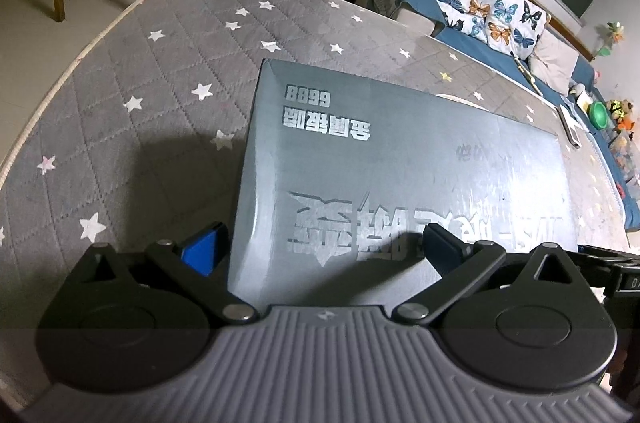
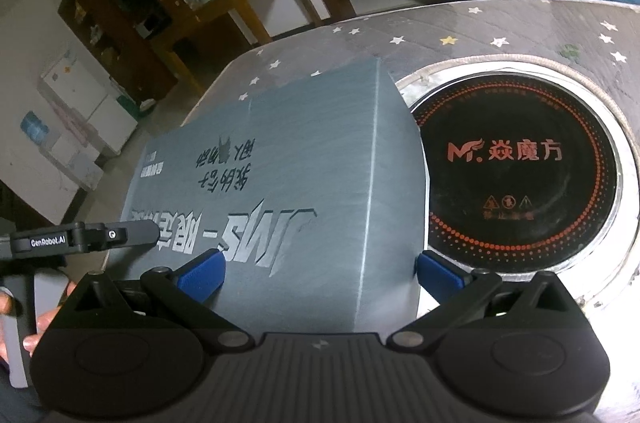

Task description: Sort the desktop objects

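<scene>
Both tools stand spread at the near edge of the grey box (image 1: pixel 400 167): left tool (image 1: pixel 324 247) astride its left corner, right tool (image 2: pixel 320 273) astride its right end. The box lies flat on the bench (image 1: pixel 140 83), overlapping the hotplate (image 2: pixel 520 175). Whether they are about to grip or have just let go is unclear.

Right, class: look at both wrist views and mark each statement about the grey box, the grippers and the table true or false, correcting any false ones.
1. The grey box lies flat on a star-patterned cloth. True.
2. The round cooktop set into the table glows blue. False: it is black with red dots and lettering.
3. The right gripper has a finger on each side of the box's end. True.
4. The left gripper is shut on a pen. False: its fingers are spread at the box; no pen shows.
5. The sofa cushion shows butterflies. True.
</scene>
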{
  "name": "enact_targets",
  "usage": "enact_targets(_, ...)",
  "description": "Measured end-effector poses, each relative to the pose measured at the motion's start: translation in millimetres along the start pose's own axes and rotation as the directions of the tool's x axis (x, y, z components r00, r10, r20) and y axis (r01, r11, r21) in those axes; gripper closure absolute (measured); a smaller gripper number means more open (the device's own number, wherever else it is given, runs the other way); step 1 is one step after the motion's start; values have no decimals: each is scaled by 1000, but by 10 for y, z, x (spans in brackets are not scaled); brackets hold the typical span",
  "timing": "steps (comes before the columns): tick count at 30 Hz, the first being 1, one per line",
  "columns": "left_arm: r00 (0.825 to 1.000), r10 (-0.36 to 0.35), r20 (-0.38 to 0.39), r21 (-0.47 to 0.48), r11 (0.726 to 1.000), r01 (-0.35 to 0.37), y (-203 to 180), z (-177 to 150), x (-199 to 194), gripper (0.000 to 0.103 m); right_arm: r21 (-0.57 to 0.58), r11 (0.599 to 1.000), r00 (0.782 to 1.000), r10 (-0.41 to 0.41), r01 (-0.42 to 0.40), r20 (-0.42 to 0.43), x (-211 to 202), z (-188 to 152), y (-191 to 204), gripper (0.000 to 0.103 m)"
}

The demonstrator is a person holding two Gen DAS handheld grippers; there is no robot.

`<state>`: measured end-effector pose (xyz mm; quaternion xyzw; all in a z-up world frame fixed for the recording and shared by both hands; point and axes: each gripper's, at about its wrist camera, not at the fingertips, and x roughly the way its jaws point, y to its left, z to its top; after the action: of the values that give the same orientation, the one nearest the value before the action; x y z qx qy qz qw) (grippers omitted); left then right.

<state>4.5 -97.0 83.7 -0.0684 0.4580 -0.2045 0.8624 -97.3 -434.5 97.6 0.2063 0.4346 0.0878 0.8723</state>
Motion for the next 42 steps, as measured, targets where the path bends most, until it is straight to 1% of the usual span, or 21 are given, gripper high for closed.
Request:
enact_targets(11,1000,6,1,5,1000,-6,6,55,30,1,53,999,999,4,-6,32,42,55,-114,0)
enact_targets(23,1000,-1,6,-5,1000,1,-8,120,25,1,53,998,993,-40,35,111,41,100,-132,0)
enact_targets(30,1000,-11,6,10,1000,11,12,100,30,1,55,997,985,-66,58,158,40,126,-142,0)
enact_targets(32,1000,-19,21,15,1000,19,9,98,-6,1,56,996,983,-74,65,171,40,134,-145,0)
enact_targets(36,997,-37,64,60,998,33,-24,76,-119,1,58,995,976,-88,78,197,39,149,-151,0)
enact_targets(42,992,-23,120,111,994,10,-47,35,-257,1,61,993,966,-110,99,234,31,164,-161,0)
